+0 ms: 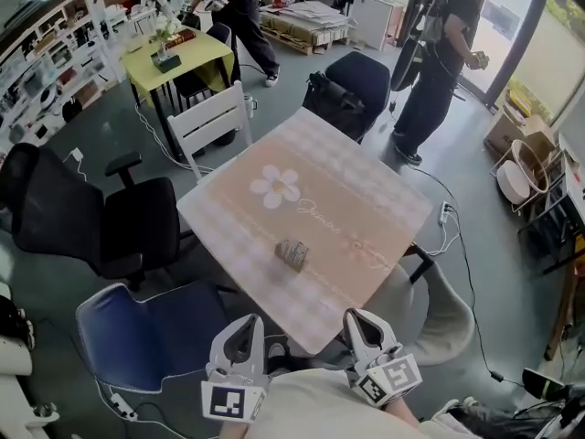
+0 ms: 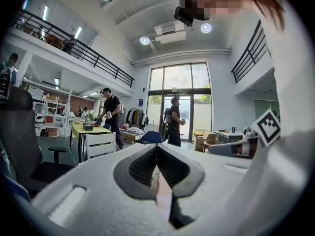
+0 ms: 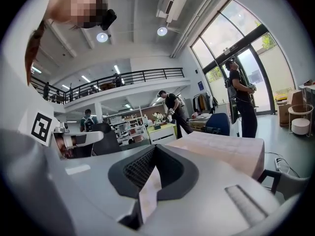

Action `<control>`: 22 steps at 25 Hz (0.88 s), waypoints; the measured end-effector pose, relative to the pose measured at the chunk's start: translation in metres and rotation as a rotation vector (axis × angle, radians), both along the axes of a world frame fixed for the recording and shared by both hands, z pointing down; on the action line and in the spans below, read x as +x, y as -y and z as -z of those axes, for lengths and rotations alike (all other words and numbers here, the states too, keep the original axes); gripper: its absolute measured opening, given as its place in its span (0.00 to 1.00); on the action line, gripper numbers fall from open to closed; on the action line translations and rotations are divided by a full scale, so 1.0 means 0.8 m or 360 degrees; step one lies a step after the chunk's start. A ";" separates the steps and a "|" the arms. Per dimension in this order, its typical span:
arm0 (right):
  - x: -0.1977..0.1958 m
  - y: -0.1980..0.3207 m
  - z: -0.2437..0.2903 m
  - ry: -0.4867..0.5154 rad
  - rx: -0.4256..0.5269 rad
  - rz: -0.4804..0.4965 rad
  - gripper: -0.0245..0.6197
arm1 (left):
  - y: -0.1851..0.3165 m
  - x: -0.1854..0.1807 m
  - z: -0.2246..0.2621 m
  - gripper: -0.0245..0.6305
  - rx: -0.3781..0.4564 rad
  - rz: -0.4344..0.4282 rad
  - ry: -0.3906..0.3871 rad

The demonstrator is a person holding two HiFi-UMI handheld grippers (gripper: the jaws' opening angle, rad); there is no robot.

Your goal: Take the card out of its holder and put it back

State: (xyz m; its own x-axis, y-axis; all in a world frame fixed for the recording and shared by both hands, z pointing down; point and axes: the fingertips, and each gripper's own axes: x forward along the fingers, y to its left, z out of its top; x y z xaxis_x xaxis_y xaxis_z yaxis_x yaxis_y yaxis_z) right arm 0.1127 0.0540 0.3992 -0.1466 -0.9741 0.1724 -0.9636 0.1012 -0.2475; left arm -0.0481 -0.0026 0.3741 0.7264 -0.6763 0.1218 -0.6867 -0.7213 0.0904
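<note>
The card holder (image 1: pixel 292 252) sits on the table (image 1: pixel 366 199), toward its near edge. Its long axis seems to run from 10 to 4 o'clock, but it is too small to tell which way the card faces. It lies at 1 o'clock from the left gripper (image 1: pixel 245 324) and 11 o'clock from the right gripper (image 1: pixel 355 319). Both grippers have their jaws pressed together and empty.

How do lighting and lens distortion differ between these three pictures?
Head view: even daylight and sharp; the table and the card holder show no glare. Left gripper view: strong fisheye with black corners; the tall windows are the brightest area. Right gripper view: the same fisheye; a ceiling lamp glares.
</note>
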 end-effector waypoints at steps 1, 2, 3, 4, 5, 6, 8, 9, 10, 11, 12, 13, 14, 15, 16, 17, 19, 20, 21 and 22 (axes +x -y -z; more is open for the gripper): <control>0.003 0.003 0.000 0.0013 0.0012 0.0022 0.04 | 0.001 0.002 -0.001 0.04 0.0003 0.0019 0.0002; 0.005 0.005 0.000 0.0025 0.0025 0.0042 0.04 | 0.002 0.004 -0.002 0.04 0.0005 0.0039 0.0004; 0.007 0.006 0.000 0.0035 0.0036 0.0061 0.04 | 0.002 0.004 -0.003 0.04 0.0006 0.0060 0.0006; 0.009 0.006 0.000 0.0045 0.0045 0.0078 0.04 | 0.001 0.004 -0.003 0.04 0.0006 0.0080 0.0006; 0.012 0.006 0.001 0.0057 0.0053 0.0091 0.04 | 0.001 0.004 -0.003 0.04 0.0006 0.0099 0.0006; 0.015 0.007 0.001 0.0072 0.0059 0.0100 0.04 | 0.001 0.004 -0.002 0.04 0.0007 0.0115 0.0006; 0.021 0.008 0.003 0.0102 0.0069 0.0105 0.04 | 0.000 0.006 -0.002 0.04 0.0006 0.0134 0.0013; 0.023 0.008 0.003 0.0116 0.0074 0.0104 0.04 | 0.000 0.008 -0.002 0.04 0.0004 0.0137 0.0017; 0.026 0.008 0.003 0.0132 0.0080 0.0101 0.04 | 0.000 0.009 -0.003 0.04 0.0003 0.0136 0.0021; 0.028 0.007 0.004 0.0150 0.0087 0.0095 0.04 | 0.000 0.011 -0.003 0.04 0.0001 0.0133 0.0023; 0.031 0.008 0.005 0.0171 0.0093 0.0086 0.04 | 0.001 0.013 -0.002 0.04 0.0000 0.0130 0.0025; 0.033 0.009 0.006 0.0192 0.0098 0.0074 0.04 | 0.002 0.014 -0.001 0.04 -0.0001 0.0126 0.0025; 0.036 0.011 0.007 0.0211 0.0100 0.0061 0.04 | 0.005 0.016 0.000 0.04 -0.0001 0.0120 0.0025; 0.038 0.013 0.008 0.0225 0.0097 0.0047 0.04 | 0.008 0.017 0.001 0.04 -0.0001 0.0114 0.0025; 0.039 0.015 0.007 0.0234 0.0092 0.0034 0.04 | 0.011 0.018 0.001 0.04 -0.0002 0.0105 0.0025; 0.040 0.018 0.006 0.0240 0.0086 0.0021 0.04 | 0.014 0.019 0.002 0.04 -0.0003 0.0094 0.0024; 0.039 0.023 0.004 0.0242 0.0073 -0.0004 0.04 | 0.021 0.021 0.002 0.04 -0.0005 0.0071 0.0022; 0.038 0.027 0.003 0.0237 0.0067 -0.0011 0.04 | 0.026 0.021 0.002 0.04 -0.0004 0.0060 0.0022; 0.035 0.031 0.003 0.0227 0.0061 -0.0012 0.04 | 0.030 0.020 0.003 0.04 -0.0002 0.0050 0.0021; 0.031 0.035 0.004 0.0216 0.0060 -0.0008 0.04 | 0.034 0.018 0.004 0.04 0.0001 0.0042 0.0021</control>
